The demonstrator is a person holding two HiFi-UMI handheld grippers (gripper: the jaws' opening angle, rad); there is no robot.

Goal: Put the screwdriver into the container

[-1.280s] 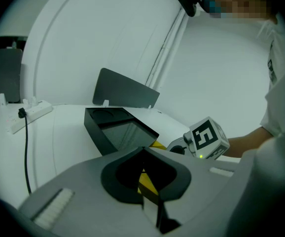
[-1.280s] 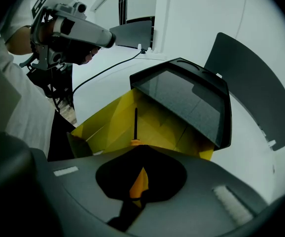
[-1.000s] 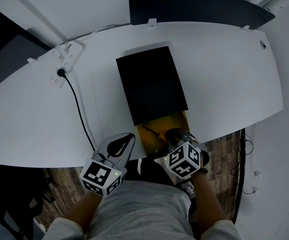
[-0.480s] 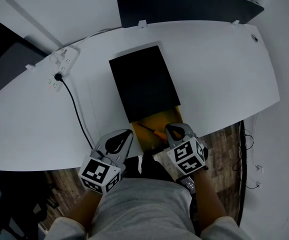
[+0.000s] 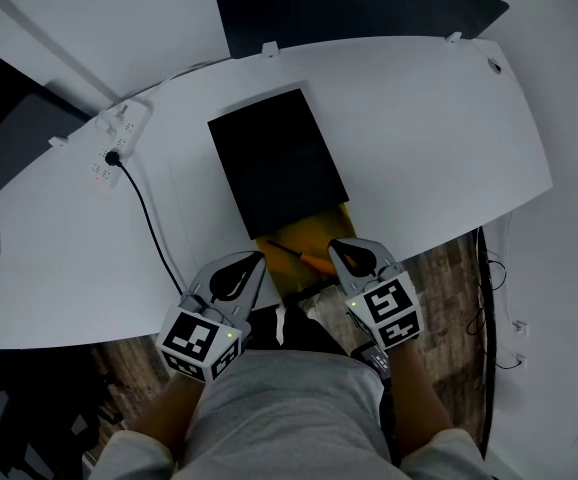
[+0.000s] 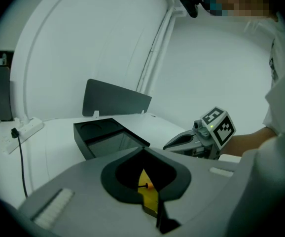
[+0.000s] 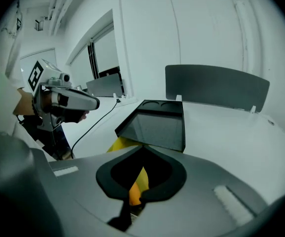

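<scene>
An orange-handled screwdriver (image 5: pixel 304 257) lies in the uncovered front end of a yellow container (image 5: pixel 326 229) at the table's near edge. A black box-like cover (image 5: pixel 274 163) hides the rest of the container. My left gripper (image 5: pixel 257 259) is shut and empty just left of the yellow end. Just right of that end my right gripper (image 5: pixel 335 247) is shut and empty, its tip beside the handle. In the left gripper view, the screwdriver (image 6: pixel 145 185) shows past the shut jaws. In the right gripper view, the orange handle (image 7: pixel 135 194) sits close below the shut jaws.
A white curved table (image 5: pixel 449 138) carries a power strip (image 5: pixel 119 133) with a black cable (image 5: pixel 154 223) at left. A dark panel (image 5: pixel 359 8) stands along the back edge. Wooden floor with cables (image 5: pixel 489 298) lies to the right.
The right gripper has drawn slightly off the yellow container, so the screwdriver's orange handle now shows. The left gripper stays beside the container. The head view has shifted a little.
</scene>
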